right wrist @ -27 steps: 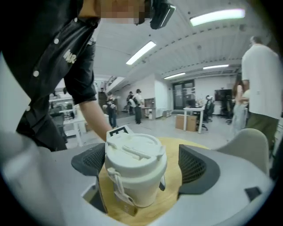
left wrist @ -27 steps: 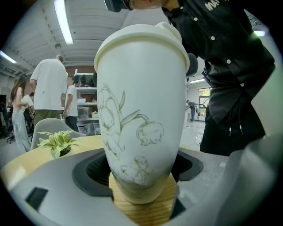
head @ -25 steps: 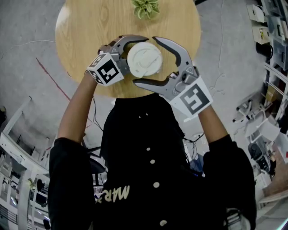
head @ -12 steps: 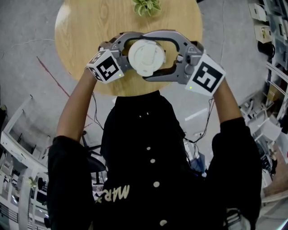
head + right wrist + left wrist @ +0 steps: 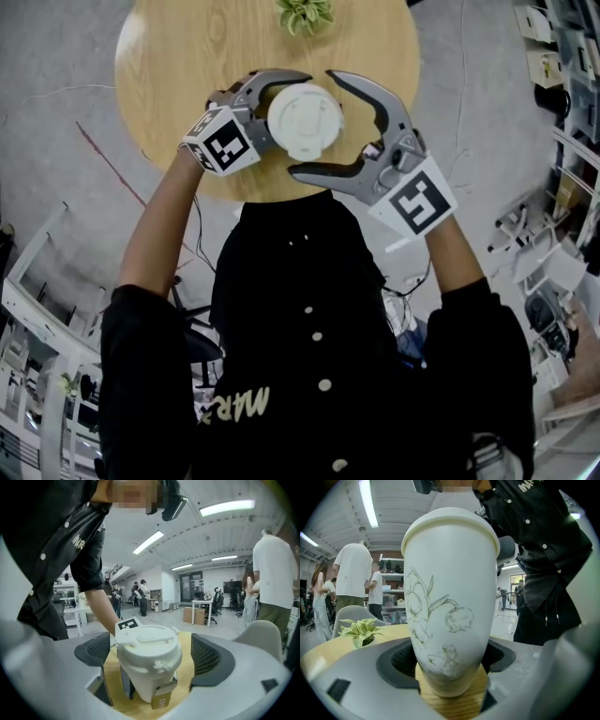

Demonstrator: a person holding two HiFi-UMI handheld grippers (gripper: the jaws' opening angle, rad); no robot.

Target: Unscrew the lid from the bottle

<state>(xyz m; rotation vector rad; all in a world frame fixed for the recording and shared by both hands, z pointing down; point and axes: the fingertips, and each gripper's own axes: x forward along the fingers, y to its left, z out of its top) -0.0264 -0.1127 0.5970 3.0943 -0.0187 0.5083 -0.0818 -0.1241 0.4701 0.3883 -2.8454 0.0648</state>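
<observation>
A white bottle (image 5: 450,597) with flower drawings stands upright between the pads of my left gripper (image 5: 450,667), which is shut on its lower body. In the head view the white lid (image 5: 305,120) hides most of the bottle, with my left gripper (image 5: 279,111) clamped on from the left. My right gripper (image 5: 311,122) reaches in from the right, its jaws spread on either side of the lid and opening. In the right gripper view the lid (image 5: 149,648) sits between the pads (image 5: 211,656) with gaps on both sides. I cannot tell whether the bottle rests on the table.
The bottle is over the near edge of a round wooden table (image 5: 169,66). A small green plant (image 5: 303,14) sits at its far side, also in the left gripper view as the plant (image 5: 358,630). People (image 5: 351,578) stand in the room behind. Shelves and clutter (image 5: 562,122) line the right.
Half a second ago the right gripper's jaws were drawn in around the lid with the wrist turned. Now they are spread wide again and the wrist is turned back. The left gripper has held still.
</observation>
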